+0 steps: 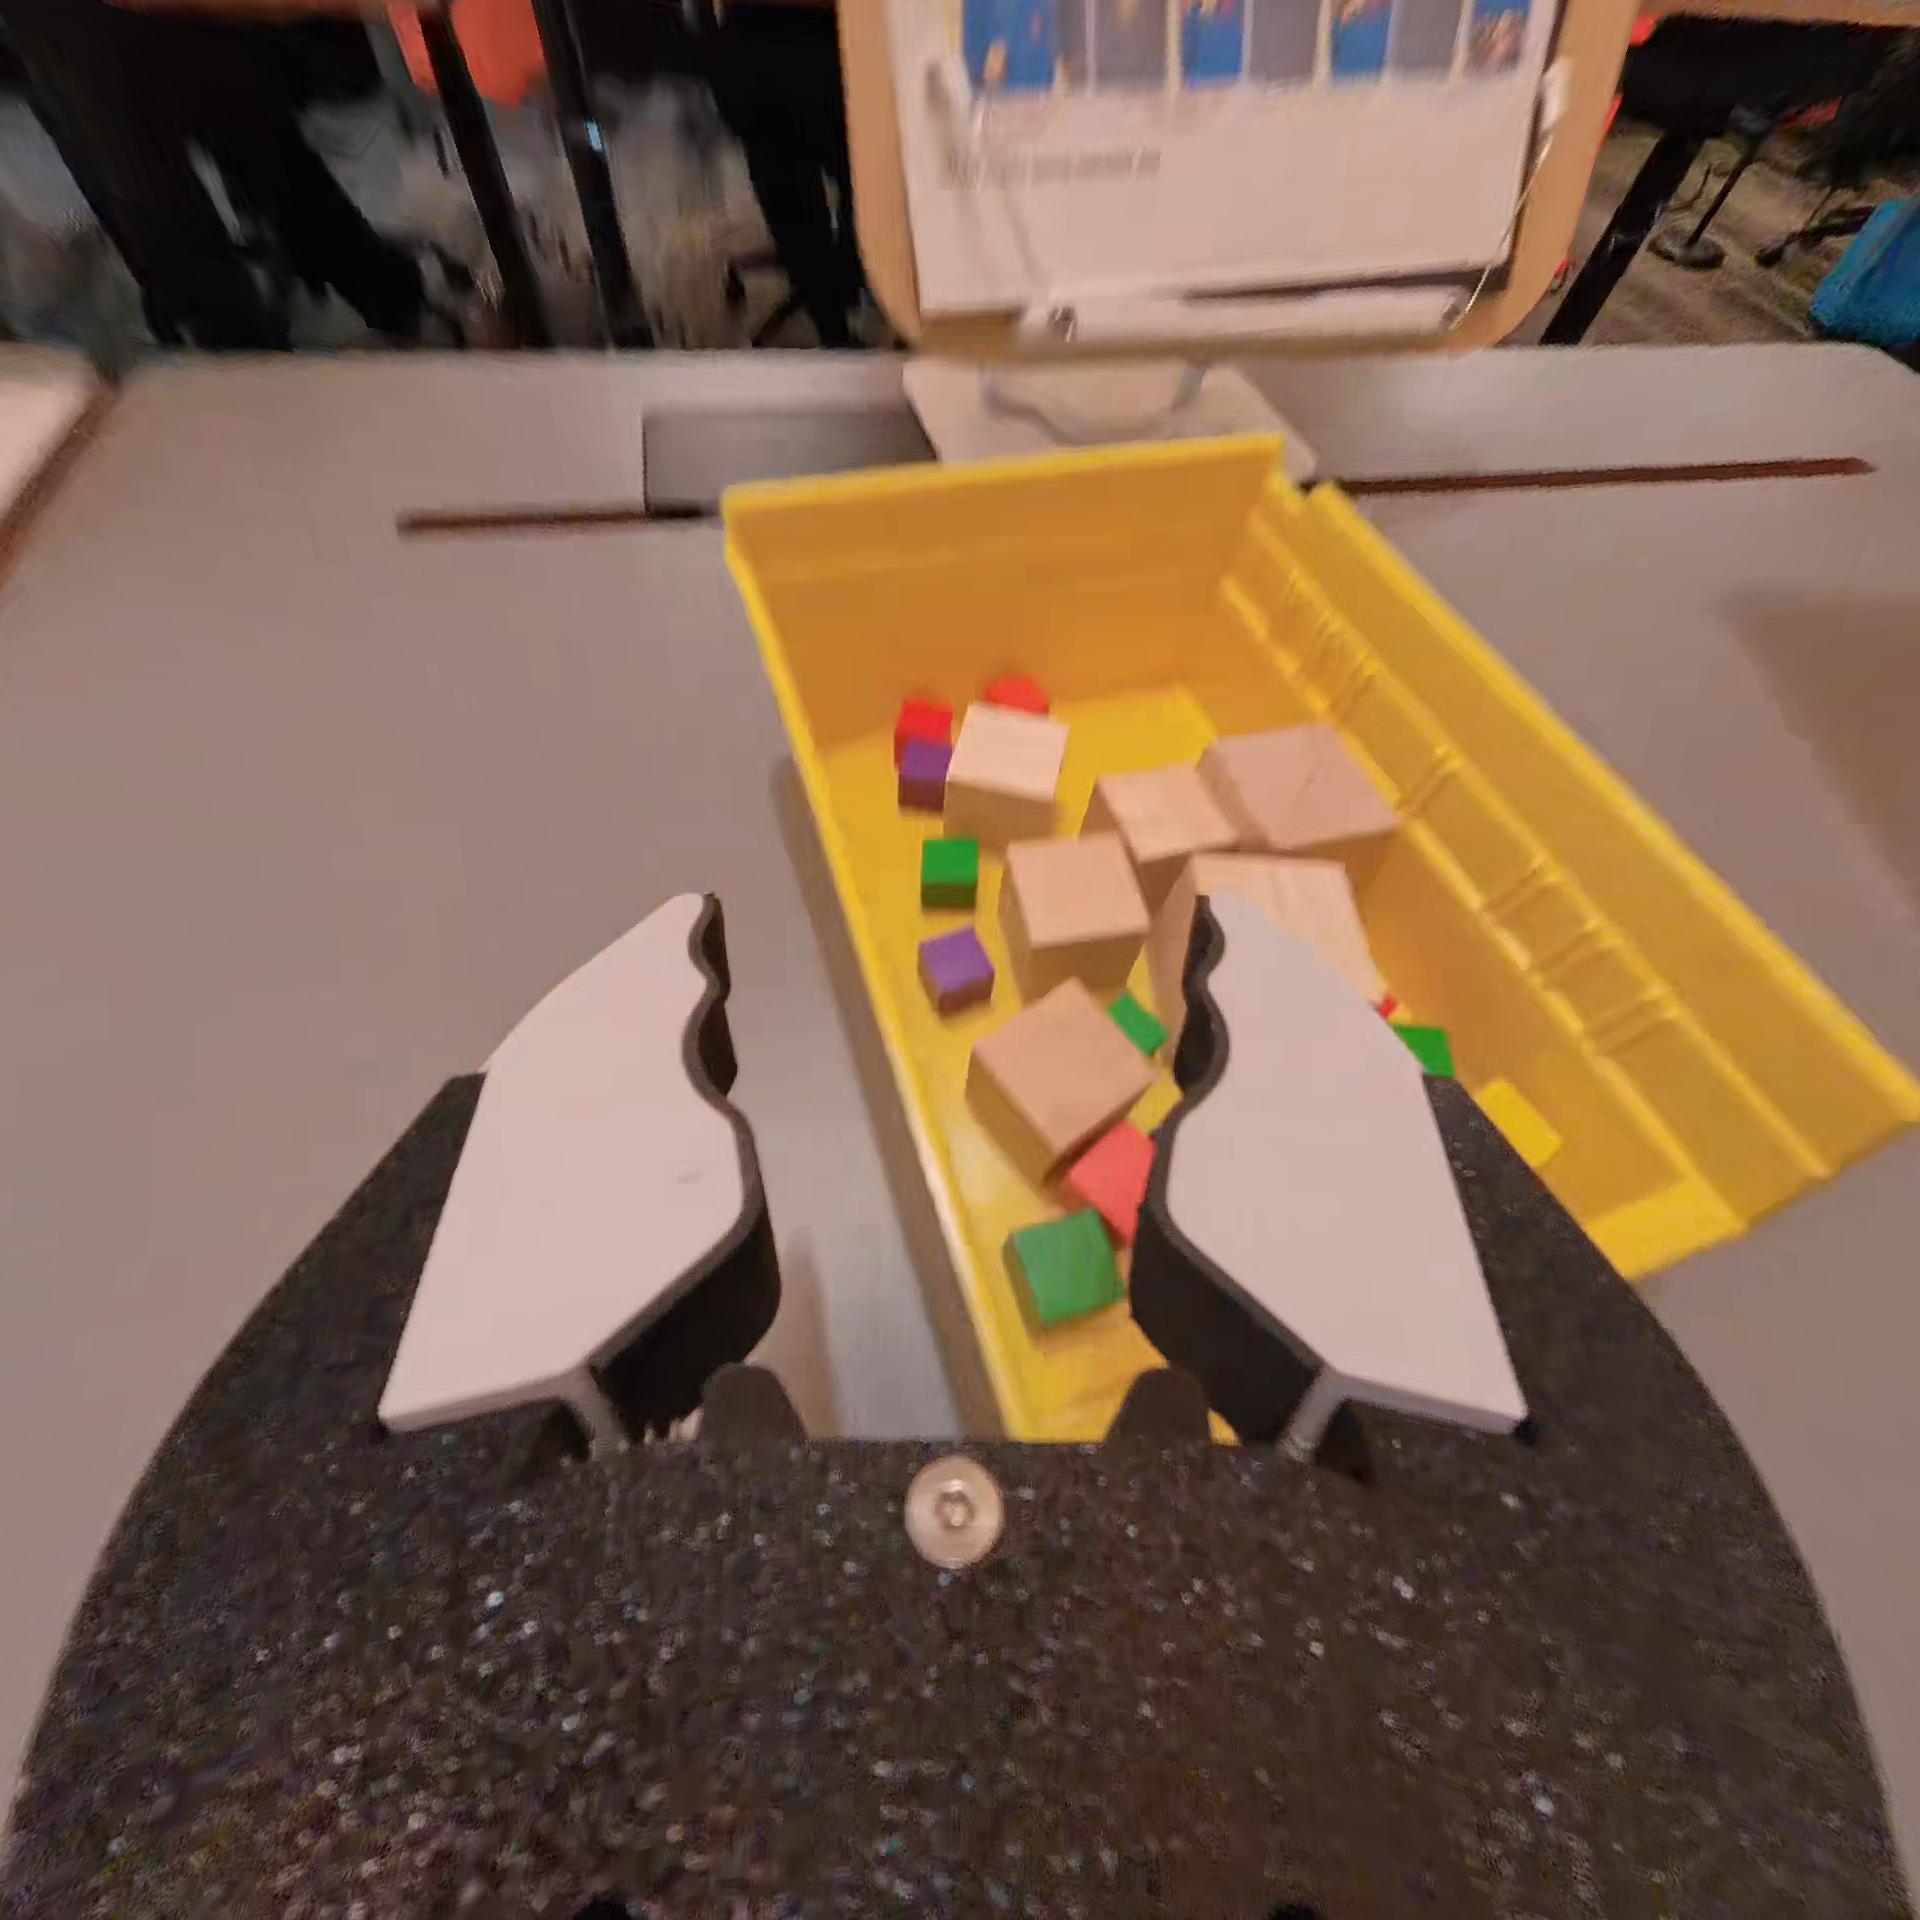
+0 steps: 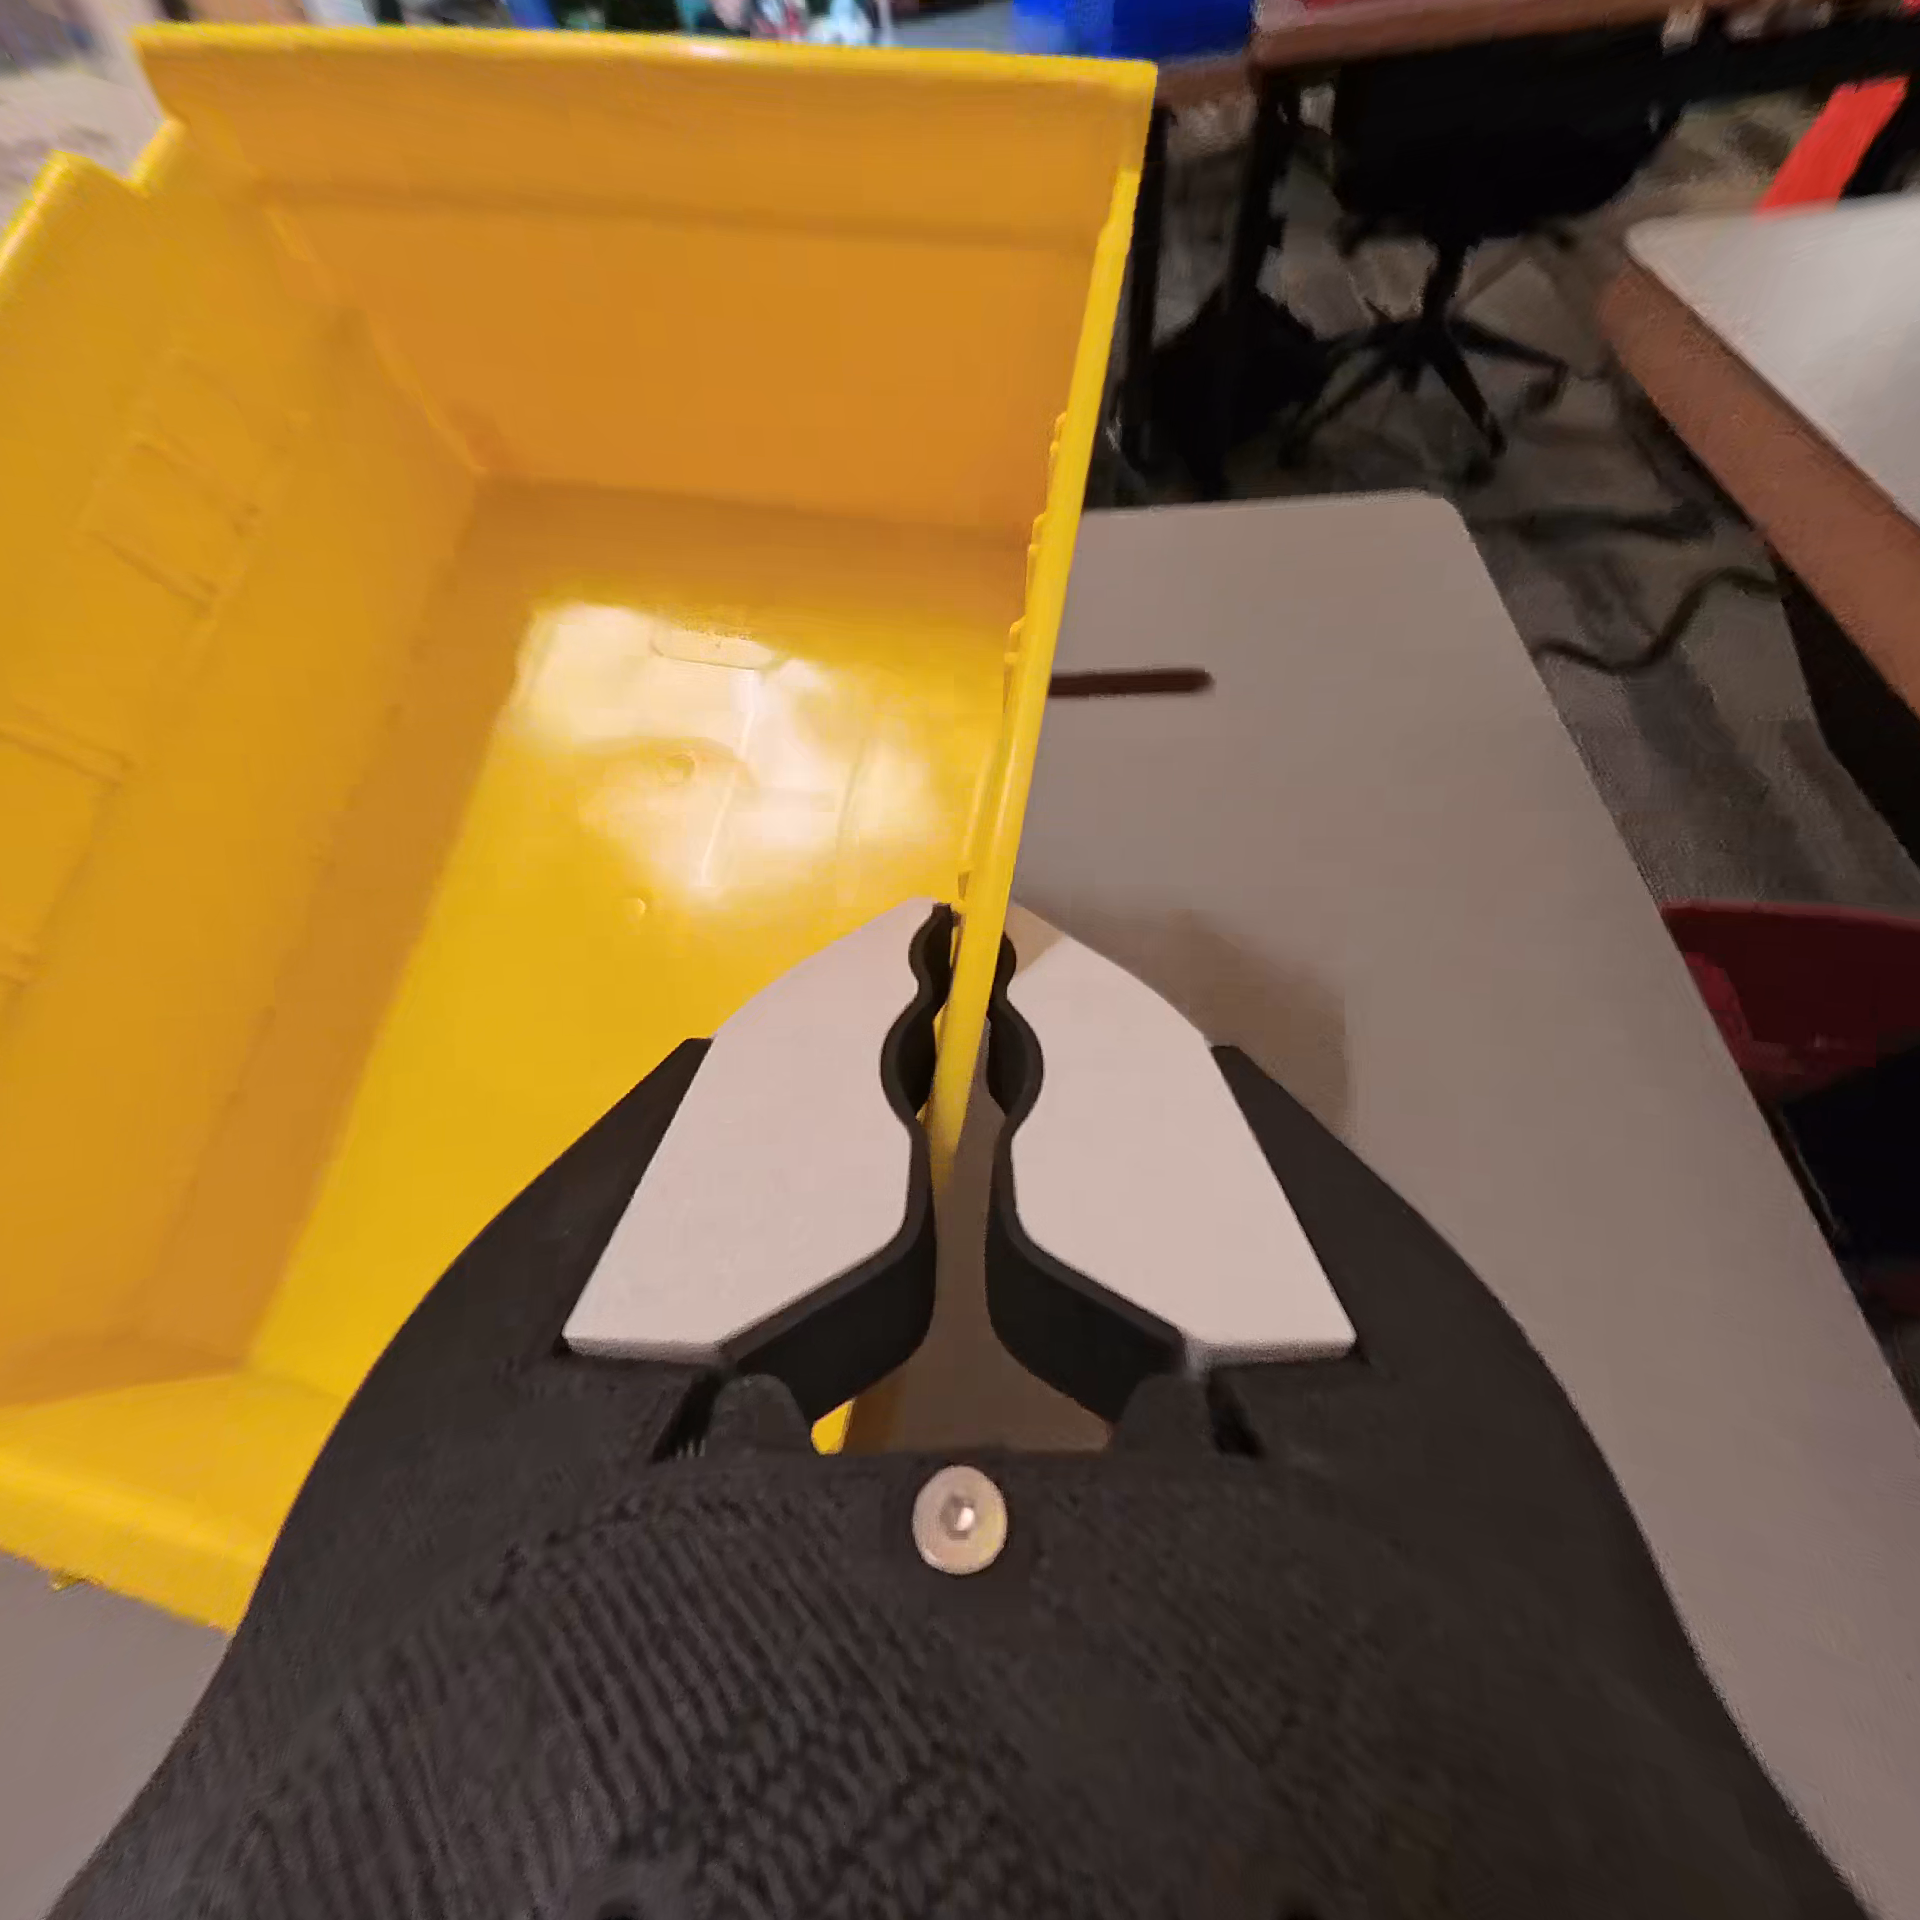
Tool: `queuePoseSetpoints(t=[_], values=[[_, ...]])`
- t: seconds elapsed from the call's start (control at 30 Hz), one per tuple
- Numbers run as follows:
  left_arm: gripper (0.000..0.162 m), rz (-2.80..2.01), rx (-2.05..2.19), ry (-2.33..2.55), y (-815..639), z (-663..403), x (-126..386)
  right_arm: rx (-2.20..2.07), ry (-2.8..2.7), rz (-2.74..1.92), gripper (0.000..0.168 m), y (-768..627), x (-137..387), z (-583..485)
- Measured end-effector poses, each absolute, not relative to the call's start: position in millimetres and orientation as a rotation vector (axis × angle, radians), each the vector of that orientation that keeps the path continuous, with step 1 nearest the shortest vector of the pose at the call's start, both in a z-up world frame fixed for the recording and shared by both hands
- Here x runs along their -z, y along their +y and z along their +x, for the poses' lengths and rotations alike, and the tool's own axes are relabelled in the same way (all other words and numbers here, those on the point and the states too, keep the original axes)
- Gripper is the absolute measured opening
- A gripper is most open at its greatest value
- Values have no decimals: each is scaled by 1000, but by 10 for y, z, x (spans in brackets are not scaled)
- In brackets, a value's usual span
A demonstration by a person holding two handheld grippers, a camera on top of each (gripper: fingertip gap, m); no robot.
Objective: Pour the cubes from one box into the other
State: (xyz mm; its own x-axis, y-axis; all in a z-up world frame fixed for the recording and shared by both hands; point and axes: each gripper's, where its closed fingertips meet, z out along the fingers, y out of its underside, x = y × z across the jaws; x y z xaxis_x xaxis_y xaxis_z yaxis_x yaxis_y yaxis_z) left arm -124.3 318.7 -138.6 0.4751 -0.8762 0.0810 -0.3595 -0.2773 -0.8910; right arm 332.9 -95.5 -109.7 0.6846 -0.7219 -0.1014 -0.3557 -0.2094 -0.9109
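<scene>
In the left wrist view, the grey table (image 1: pixel 343 779) filled the left side of the frame. The left gripper (image 1: pixel 961 925) sat in the lower middle, its fingers (image 1: pixel 613 1101) spread wide with nothing between them. Its left finger stood over bare table; its right finger overlapped the near part of a yellow box (image 1: pixel 997 582) that ran from the centre toward the right edge. Inside that box lay large plain wooden cubes (image 1: pixel 1070 904) and small coloured cubes, among them a green cube (image 1: pixel 1062 1265) near the bottom, a red cube (image 1: pixel 1112 1174) just above it, and a purple cube (image 1: pixel 954 966) by the left wall. A cardboard-framed board (image 1: pixel 1216 177) stood at the upper right, beyond the table's far edge.

In the right wrist view, a second yellow box (image 2: pixel 623 343) filled the left and centre of the frame, no cubes showing in its glossy bottom. The right gripper (image 2: pixel 971 920) sat in the lower middle, its fingers closed tight on that box's right-hand wall, one finger inside and one outside. To the right lay the table (image 2: pixel 1351 831), then a dark office chair (image 2: pixel 1455 208) in the upper right and a second table (image 2: pixel 1818 332) at the right edge.
</scene>
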Motion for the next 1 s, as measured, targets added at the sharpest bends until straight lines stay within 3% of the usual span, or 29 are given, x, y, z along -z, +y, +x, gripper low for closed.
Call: queuePoseSetpoints(t=[0.17, 0.3, 0.53, 0.63, 0.67, 0.8, 1.0], values=[[80, -1978, 660, 1100, 3107, -1346, 1901, 477, 980, -1907, 5, -1416, 1646, 3706], [59, -1947, 587, 1079, 3120, -1297, 1953, 419, 1027, -1991, 5, -1414, 1931, 3916], [9, -1864, 503, 1110, 3225, -1323, 1995, 339, 922, -2150, 5, -1214, 2061, 4301], [5, -1863, 477, 1084, 3317, -1355, 1987, 331, 929, -2152, 6, -1180, 2053, 4451], [5, -1868, 486, 1075, 3356, -1370, 1988, 366, 920, -2147, 10, -1186, 2017, 4490], [5, -1895, 469, 1035, 3617, -1529, 1990, 613, 920, -2011, 60, -1372, 1568, 4603], [5, -1913, 424, 1007, 4489, -1903, 1992, 474, 930, -1924, 78, -1374, 1217, 4073]])
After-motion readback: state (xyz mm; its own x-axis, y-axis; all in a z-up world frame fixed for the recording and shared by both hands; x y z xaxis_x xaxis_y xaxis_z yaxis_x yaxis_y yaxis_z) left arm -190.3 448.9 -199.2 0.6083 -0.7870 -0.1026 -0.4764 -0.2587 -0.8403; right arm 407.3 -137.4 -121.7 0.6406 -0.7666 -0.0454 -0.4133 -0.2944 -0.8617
